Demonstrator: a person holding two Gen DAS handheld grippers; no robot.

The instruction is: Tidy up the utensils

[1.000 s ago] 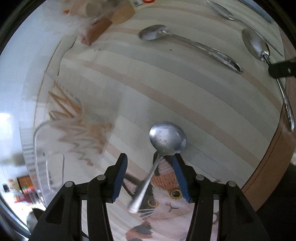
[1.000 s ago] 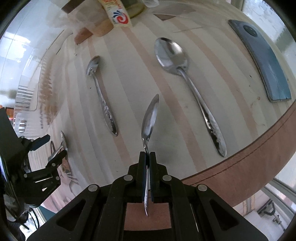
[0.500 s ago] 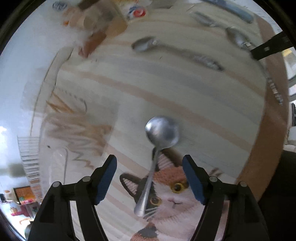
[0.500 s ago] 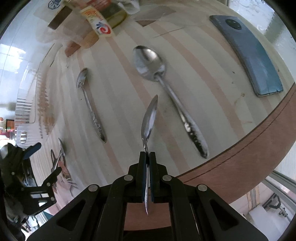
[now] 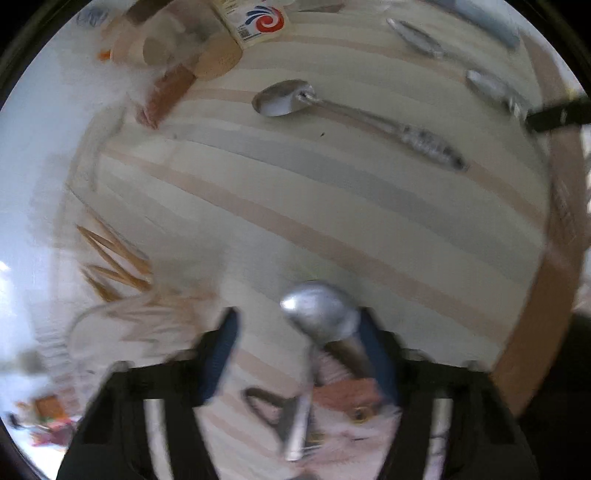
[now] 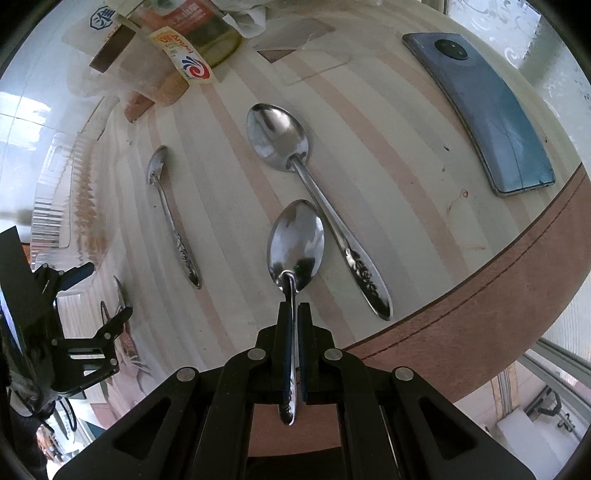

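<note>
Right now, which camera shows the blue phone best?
The right wrist view. There the flat grey-blue phone lies whole and sharp on the striped tablecloth, camera lenses visible, beyond the right tongs shut on a shiny metal spoon. The left wrist view is blurred and catches only a bluish sliver at its top edge.

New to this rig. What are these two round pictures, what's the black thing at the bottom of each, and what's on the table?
No robot here: a person carries a hand-held gripper in each hand, each with a fisheye camera looking along its fingers. In the right view, the right hand-held gripper is shut on a spoon, held by its handle. Beside it on the striped table lie a large spoon, a small spoon and a phone. The blurry left view shows the left hand-held gripper open over a round spoon on a cat picture.
</note>
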